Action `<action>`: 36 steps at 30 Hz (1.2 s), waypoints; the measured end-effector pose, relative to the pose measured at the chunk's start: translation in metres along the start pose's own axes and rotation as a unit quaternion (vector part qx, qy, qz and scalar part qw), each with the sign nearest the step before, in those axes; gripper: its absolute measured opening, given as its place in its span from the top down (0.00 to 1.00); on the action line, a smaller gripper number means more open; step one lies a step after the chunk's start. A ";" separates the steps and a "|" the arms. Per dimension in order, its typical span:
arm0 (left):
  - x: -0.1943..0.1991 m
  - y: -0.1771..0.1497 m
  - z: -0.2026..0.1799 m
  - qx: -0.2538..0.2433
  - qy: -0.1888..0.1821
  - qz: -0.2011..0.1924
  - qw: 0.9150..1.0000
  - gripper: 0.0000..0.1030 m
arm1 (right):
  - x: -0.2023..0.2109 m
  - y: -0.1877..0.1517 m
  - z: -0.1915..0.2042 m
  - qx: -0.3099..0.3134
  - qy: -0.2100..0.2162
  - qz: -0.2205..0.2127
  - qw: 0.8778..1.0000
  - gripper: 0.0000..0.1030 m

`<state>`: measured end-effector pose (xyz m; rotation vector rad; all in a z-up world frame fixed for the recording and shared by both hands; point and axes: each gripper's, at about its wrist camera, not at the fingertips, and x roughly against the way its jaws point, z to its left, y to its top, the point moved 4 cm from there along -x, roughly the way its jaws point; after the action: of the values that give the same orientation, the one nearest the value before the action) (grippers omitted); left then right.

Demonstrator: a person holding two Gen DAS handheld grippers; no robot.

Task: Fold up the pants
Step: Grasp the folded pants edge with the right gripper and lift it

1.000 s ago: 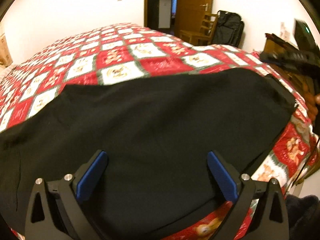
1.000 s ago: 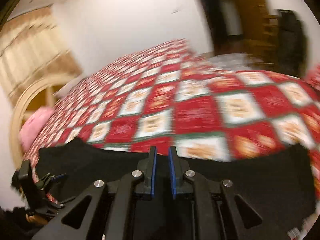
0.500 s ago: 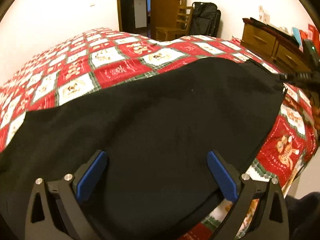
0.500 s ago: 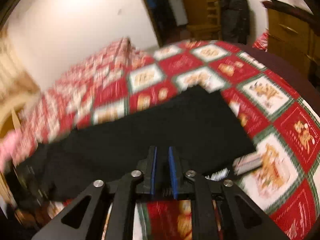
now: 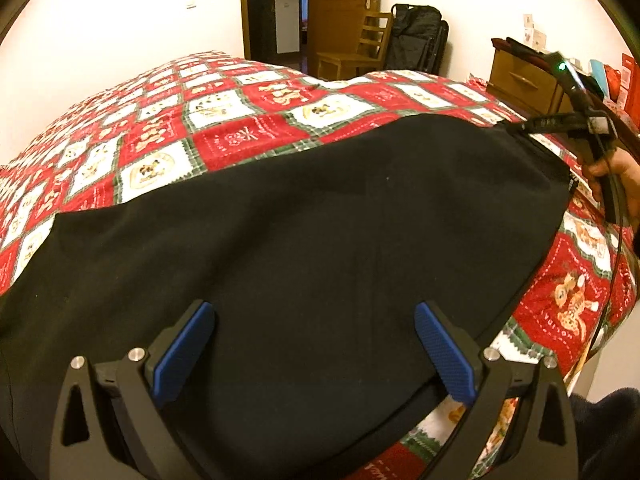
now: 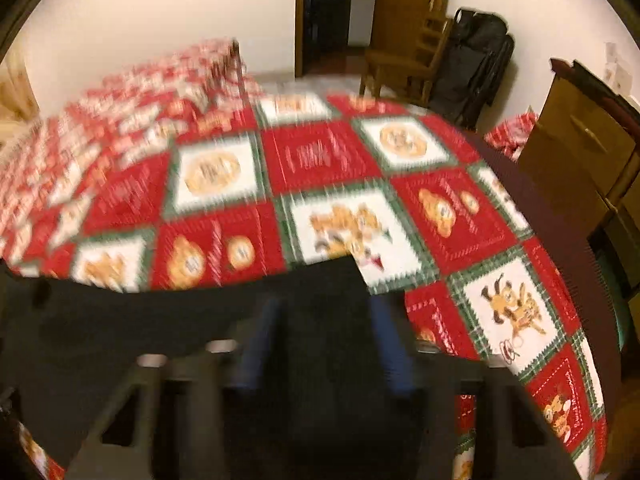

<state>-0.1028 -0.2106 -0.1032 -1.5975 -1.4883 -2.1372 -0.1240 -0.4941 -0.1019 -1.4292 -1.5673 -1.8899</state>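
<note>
Black pants [image 5: 312, 232] lie flat across the near side of a bed with a red, white and green patchwork quilt [image 5: 240, 120]. My left gripper [image 5: 316, 344] is open, its blue pads wide apart just above the pants' near edge, holding nothing. My right gripper [image 5: 516, 126] shows in the left wrist view at the pants' far right corner. In the blurred right wrist view the right gripper [image 6: 324, 344] is open over the pants' corner [image 6: 332, 280], its blue pads apart.
A wooden chair [image 5: 356, 54] and a black bag [image 5: 416, 40] stand by the door beyond the bed. A wooden dresser [image 5: 524, 80] stands at the right. The bed's right edge [image 6: 576, 280] drops off beside the dresser.
The right gripper was shut; now its pads are apart. It swung to the right along the bed to the pants' right corner. The left gripper stayed open over the pants.
</note>
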 end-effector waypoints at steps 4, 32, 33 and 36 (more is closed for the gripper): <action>0.000 0.000 0.000 0.000 -0.001 0.000 1.000 0.00 | 0.015 -0.005 -0.011 -0.023 0.002 -0.008 1.000 0.96; 0.020 0.011 0.009 0.021 -0.005 -0.031 0.999 0.00 | 0.091 -0.121 -0.060 -0.338 0.062 -0.061 0.937 0.32; 0.022 0.011 0.011 0.024 -0.003 -0.034 0.999 0.00 | 0.087 -0.120 -0.057 -0.337 0.064 -0.058 0.937 0.32; 0.029 0.012 0.023 0.041 0.006 -0.039 0.998 0.00 | 0.079 -0.111 -0.042 -0.322 0.037 -0.050 0.945 0.32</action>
<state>-0.0935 -0.1872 -0.0741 -1.5209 -1.6396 -2.0908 -0.2626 -0.4636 -0.0966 -1.4954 -1.0342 -2.6392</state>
